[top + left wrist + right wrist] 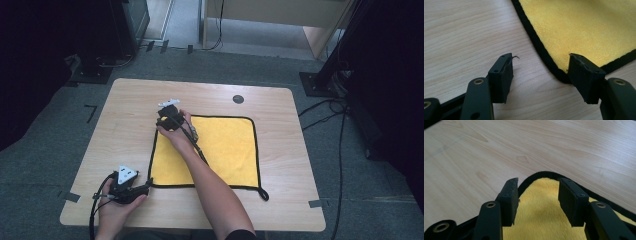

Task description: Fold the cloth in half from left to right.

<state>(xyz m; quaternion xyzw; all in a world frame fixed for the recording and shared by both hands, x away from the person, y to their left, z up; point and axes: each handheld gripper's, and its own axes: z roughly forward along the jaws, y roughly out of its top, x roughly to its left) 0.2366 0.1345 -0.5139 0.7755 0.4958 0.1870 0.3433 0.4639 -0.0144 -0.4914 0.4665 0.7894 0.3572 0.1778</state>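
Just one yellow cloth, two tools apart

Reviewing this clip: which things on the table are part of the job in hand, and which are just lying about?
In the job:
yellow cloth
left gripper, jaws open at its near corner
right gripper, jaws open over its far corner

Lying about:
round dark cap in the table top

Cloth lies flat mid-table; right gripper at its far-left corner, left gripper just off its near-left corner.
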